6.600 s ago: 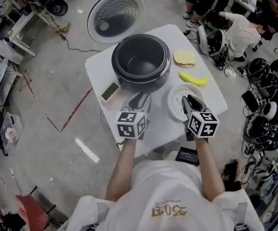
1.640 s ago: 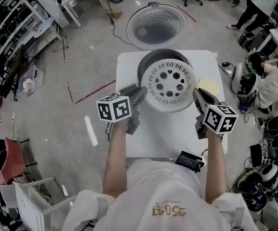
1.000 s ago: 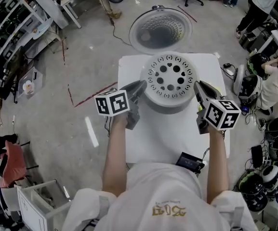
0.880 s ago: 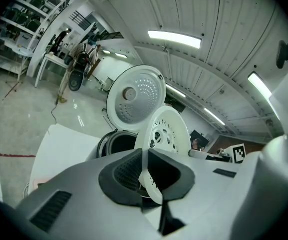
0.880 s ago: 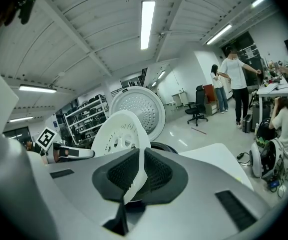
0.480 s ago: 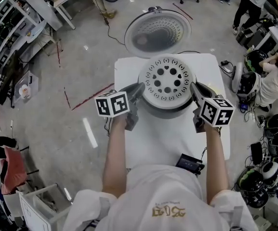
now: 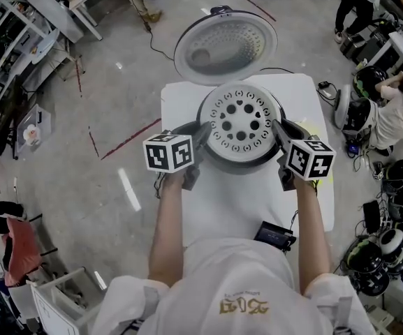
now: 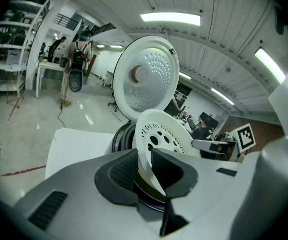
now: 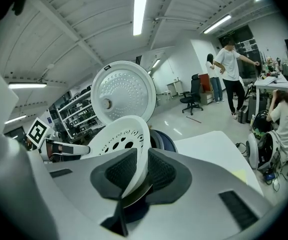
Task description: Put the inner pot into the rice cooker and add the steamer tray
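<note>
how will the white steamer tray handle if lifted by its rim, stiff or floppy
Probably stiff: the steamer tray sits across the rice cooker without visible sag. Likely light for its size, being thin and full of holes. Its smooth rim may slip in a pinch.

A: White tee (image 7: pixel 236 278), gold print (image 7: pixel 246 304) on front. Forearms bare.
B: Yep. Left gripper (image 7: pixel 201 129) & right gripper (image 7: pixel 279 126): grey moulded shells, black ribbed pads (image 8: pixel 121 171).
A: B/w marker cube (image 7: pixel 169 152) on each, sq. patterns on visible faces.
B: Dark ribbed slots (image 9: pixel 238 209) in shells too.
</note>
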`<action>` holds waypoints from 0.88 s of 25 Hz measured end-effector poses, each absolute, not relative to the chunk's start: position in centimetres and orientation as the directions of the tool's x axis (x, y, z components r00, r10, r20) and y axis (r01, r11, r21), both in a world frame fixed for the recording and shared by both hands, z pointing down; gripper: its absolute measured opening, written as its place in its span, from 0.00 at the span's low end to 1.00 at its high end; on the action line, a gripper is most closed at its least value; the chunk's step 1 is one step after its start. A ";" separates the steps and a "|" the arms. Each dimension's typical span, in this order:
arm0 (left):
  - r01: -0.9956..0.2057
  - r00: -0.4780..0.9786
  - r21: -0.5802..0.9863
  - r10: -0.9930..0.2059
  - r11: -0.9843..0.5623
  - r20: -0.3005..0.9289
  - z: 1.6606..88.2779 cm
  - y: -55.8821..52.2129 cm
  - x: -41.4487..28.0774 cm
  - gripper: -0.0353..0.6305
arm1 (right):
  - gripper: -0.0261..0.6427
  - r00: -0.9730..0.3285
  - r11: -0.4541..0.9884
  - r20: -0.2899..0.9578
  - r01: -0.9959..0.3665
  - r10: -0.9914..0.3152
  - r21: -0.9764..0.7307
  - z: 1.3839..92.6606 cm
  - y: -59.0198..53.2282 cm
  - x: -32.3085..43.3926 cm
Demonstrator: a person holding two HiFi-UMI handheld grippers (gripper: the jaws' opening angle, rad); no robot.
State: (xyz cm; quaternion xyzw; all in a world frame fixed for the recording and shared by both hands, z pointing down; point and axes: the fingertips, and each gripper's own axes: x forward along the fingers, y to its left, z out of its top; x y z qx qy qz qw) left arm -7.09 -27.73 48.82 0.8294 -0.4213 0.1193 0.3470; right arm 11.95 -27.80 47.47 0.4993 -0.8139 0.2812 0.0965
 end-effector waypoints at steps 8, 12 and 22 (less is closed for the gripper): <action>-0.814 0.581 0.375 -0.611 -0.444 0.538 49.8 -28.0 -6.9 0.26 | 0.16 -0.427 0.333 0.478 -0.903 -0.768 -0.272 48.9 -28.8 11.9; -0.821 0.568 0.331 -0.620 -0.464 0.541 49.9 -28.3 -6.5 0.28 | 0.17 -0.392 0.341 0.481 -0.920 -0.784 -0.194 49.2 -29.5 12.1; -0.844 0.524 0.222 -0.665 -0.487 0.533 49.7 -28.4 -5.3 0.51 | 0.19 -0.348 0.358 0.478 -0.931 -0.806 -0.076 48.9 -29.9 11.8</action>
